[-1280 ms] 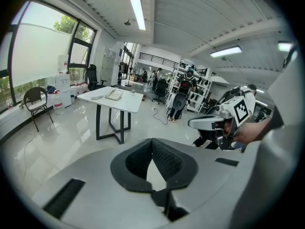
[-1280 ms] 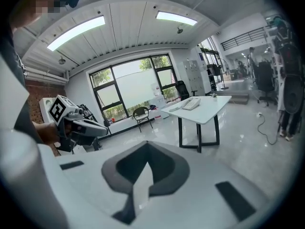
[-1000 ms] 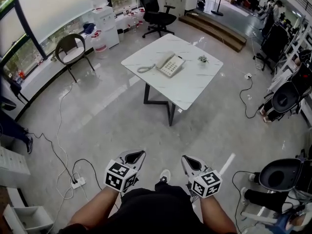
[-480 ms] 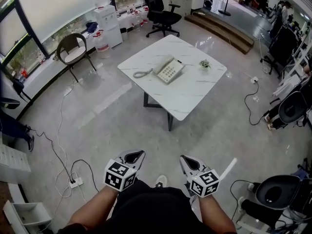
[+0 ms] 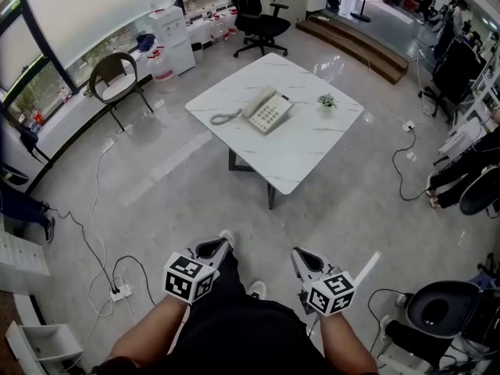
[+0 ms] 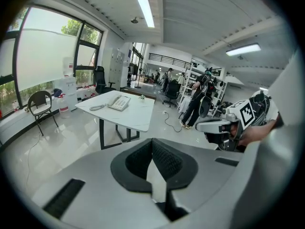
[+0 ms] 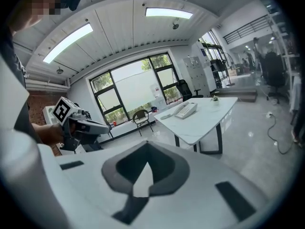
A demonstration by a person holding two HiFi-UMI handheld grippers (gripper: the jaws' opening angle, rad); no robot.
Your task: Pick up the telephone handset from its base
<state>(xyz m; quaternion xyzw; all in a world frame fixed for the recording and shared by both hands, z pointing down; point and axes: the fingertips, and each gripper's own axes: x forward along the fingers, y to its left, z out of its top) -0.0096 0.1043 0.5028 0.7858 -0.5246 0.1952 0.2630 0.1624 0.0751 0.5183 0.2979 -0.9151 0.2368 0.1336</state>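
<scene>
Far ahead in the head view, a cream telephone [image 5: 269, 111] sits on a white marble table [image 5: 312, 143]. Its handset [image 5: 257, 101] rests on the base, and the coiled cord [image 5: 225, 117] lies to the left. Both gripper views show the phone small and distant [image 6: 118, 102] [image 7: 186, 110]. My left gripper [image 5: 220, 245] and right gripper [image 5: 301, 255] are held low, close to the person's legs, well short of the table. Each has its jaws shut with nothing between them [image 6: 153, 147] [image 7: 144, 165].
A small potted plant [image 5: 326, 101] stands on the table's far right. A black office chair [image 5: 254, 10] and white cabinets [image 5: 168, 33] lie beyond it, and a brown chair [image 5: 116, 80] stands at the left. A power strip with cables [image 5: 121, 291] lies on the floor at left. A raised step [image 5: 359, 45] runs at the back right.
The table and telephone have shifted a little in the head view as the person walks towards them. A shoe now shows between the grippers. Both grippers stay shut in the same low pose.
</scene>
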